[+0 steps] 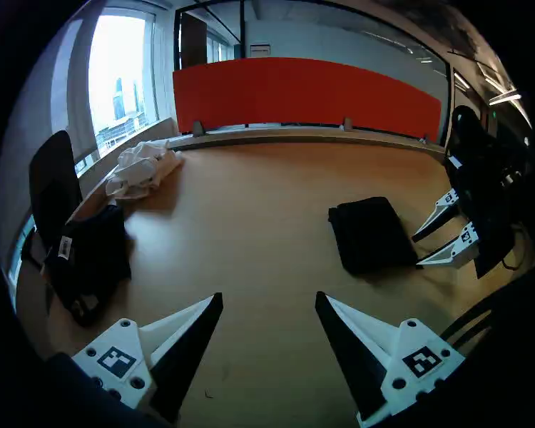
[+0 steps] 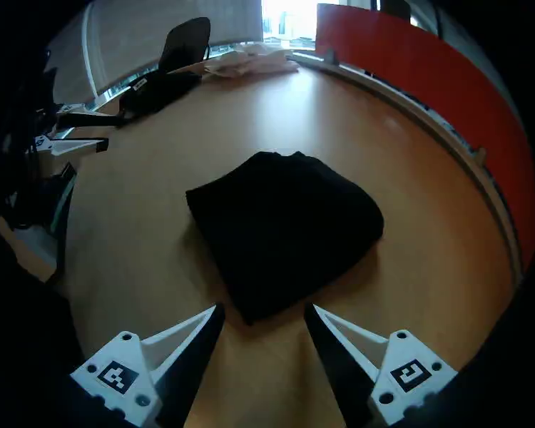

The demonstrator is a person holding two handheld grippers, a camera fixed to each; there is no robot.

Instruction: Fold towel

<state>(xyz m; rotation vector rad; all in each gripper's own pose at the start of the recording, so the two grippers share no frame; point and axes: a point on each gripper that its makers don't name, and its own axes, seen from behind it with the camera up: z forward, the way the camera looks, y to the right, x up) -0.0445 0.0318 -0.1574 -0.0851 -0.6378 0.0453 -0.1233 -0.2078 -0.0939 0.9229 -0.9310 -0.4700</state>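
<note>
A black towel (image 2: 285, 228), folded into a thick rectangle, lies flat on the wooden table (image 2: 410, 214). My right gripper (image 2: 264, 314) stands open just short of its near corner, nothing between the fingers. In the left gripper view the same towel (image 1: 371, 232) lies right of centre, with the right gripper (image 1: 419, 251) beside its right edge. My left gripper (image 1: 269, 303) is open over bare wood, well away from the towel. The left gripper (image 2: 107, 132) appears far off at the left in the right gripper view.
A pile of white cloth (image 1: 143, 167) lies at the table's far left corner. A black bundle (image 1: 89, 260) sits on the left edge near a black chair (image 1: 53, 185). A red partition (image 1: 307, 93) runs along the far edge.
</note>
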